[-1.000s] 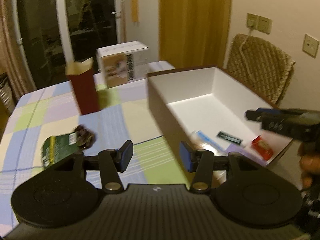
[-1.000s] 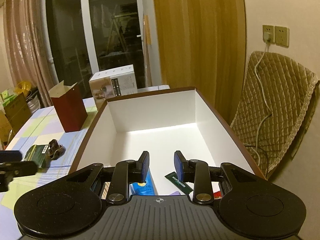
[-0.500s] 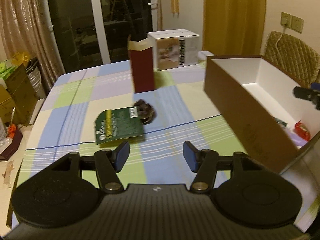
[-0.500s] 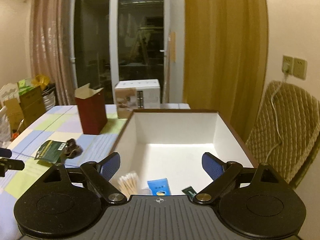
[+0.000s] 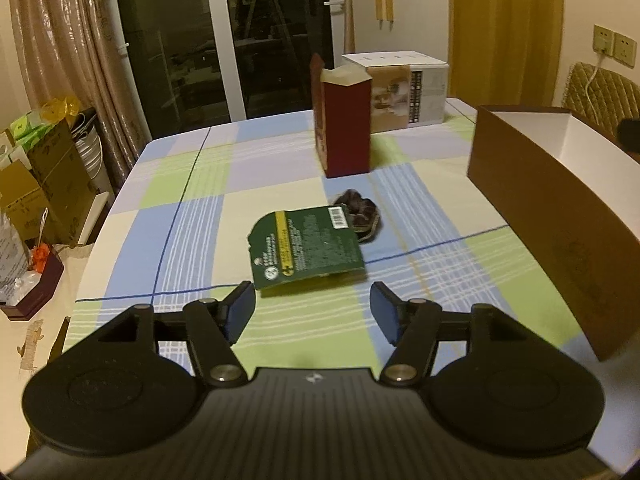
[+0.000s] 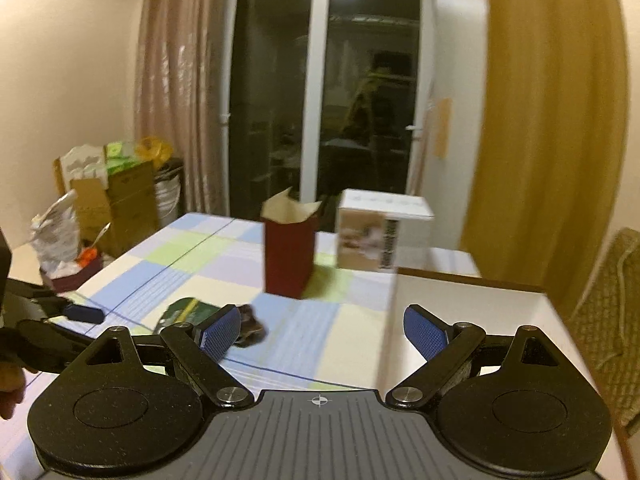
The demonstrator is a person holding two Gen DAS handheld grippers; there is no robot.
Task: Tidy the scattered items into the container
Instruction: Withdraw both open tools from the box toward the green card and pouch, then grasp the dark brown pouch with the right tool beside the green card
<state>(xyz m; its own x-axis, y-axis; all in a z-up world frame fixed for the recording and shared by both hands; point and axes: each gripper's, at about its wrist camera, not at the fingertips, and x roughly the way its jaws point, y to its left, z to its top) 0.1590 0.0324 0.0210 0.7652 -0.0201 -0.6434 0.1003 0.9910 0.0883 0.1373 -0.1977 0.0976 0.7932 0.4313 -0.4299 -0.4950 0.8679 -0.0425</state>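
Green packet [image 5: 306,246]: lay flat on bench [image 5: 192,184], just beyond left claw [image 5: 312,312], long axis running near-left to far-right, barcode end far. Left claw's jaws apart, just opening, empty. Right claw [image 6: 324,330]: wide apart, empty.

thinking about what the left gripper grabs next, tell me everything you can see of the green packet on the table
The green packet is a flat card-backed pack, dark green with a yellow stripe, small white print, a barcode label at its far corner and a round logo near its front edge. It lies flat on the checked tablecloth, slightly skewed, its near edge a little lifted. Its far right corner touches or overlaps a dark brown scrunchie-like bundle. The left gripper is open just short of it, not touching.
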